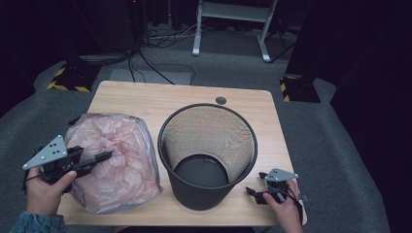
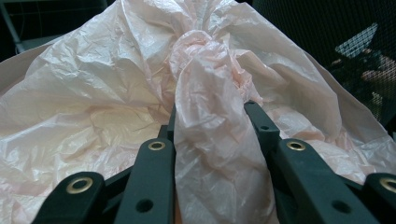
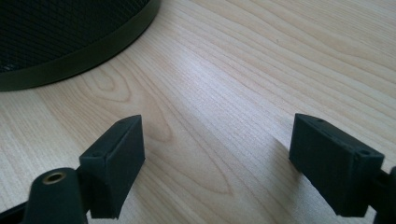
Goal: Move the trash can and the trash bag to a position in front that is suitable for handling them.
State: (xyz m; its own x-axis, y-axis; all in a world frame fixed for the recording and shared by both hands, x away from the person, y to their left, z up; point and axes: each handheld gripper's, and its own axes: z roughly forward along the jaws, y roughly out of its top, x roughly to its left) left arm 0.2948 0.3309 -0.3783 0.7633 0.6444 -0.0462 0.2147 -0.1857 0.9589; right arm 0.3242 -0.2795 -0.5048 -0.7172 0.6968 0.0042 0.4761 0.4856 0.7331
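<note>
The table [image 1: 145, 99] carries two large things. A black mesh wastebasket [image 1: 208, 154] stands upright a little right of the middle, its base close to the near edge, and nothing shows inside it but its dark bottom. Beside it, filling the near left corner, sits a bulging pink plastic bag [image 1: 119, 160], tied or twisted into a neck at the top; whether its side touches the wastebasket wall I cannot tell from above.

The step in hand looks like taking hold of the bag to lift it. The left gripper [image 1: 99, 158] reaches in from the left edge over the bag, and the left gripper view shows its jaws partly closed with the twisted neck [image 2: 212, 121] of the bag between them, the plastic bunched against both inner faces, so it appears to grip that neck. The right gripper [image 1: 256, 193] rests low at the near right corner, just beside the wastebasket base; in the right gripper view its jaws stand wide apart over bare wood with nothing between them.

The next move, as I judge it, calls for raising the bag clear of the table by its neck and carrying it right over the rim. The thin plastic could slip or tear, so a firm hold matters, and the free gripper may need to steady the light wastebasket.
</note>
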